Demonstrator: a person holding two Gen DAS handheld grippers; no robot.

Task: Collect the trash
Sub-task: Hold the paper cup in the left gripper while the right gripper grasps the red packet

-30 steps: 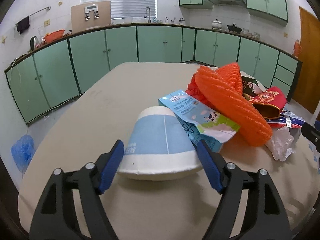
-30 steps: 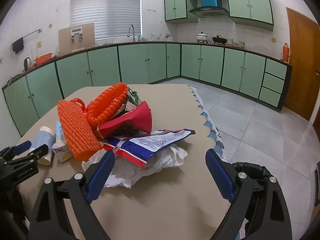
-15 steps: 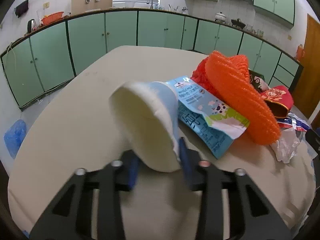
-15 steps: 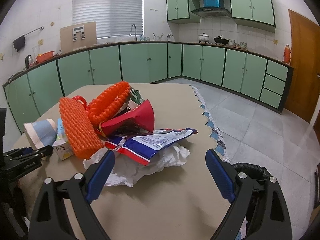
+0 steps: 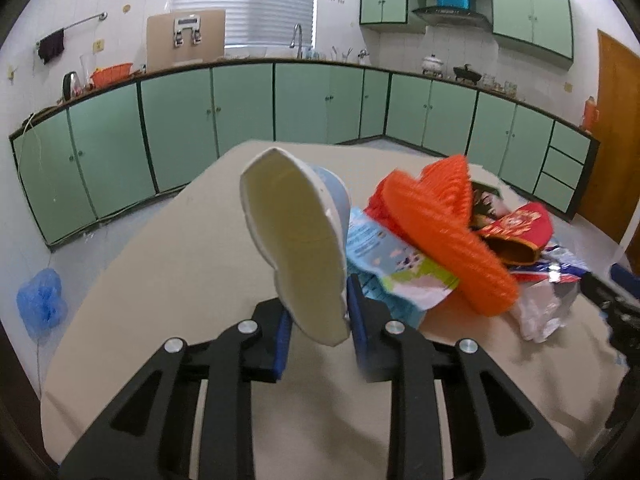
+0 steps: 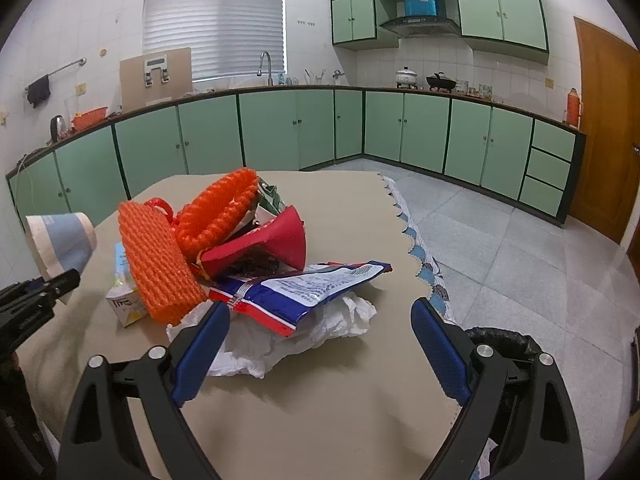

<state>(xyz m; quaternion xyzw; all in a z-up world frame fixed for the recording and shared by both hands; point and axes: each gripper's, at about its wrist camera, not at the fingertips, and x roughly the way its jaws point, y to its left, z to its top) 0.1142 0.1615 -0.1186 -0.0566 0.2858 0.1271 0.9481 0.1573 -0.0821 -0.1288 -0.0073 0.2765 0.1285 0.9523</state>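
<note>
One paper cup (image 5: 296, 240); two grippers

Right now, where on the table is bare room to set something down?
The table is bare in front of the right tongs, up to the scalloped edge, and bare on the far side behind the pile. On the left, beyond the held paper cup, it is also bare. The middle is crowded: orange nets, snack bag, white tissue.

the left gripper (image 5: 318, 332) points down at a slant over the table's near edge, its jaws just closed in, blue pads pinching a squashed paper cup (image 5: 296, 240). the right gripper (image 6: 320, 344) hangs near the table's right edge, jaws spread wide, gripping nothing.
</note>
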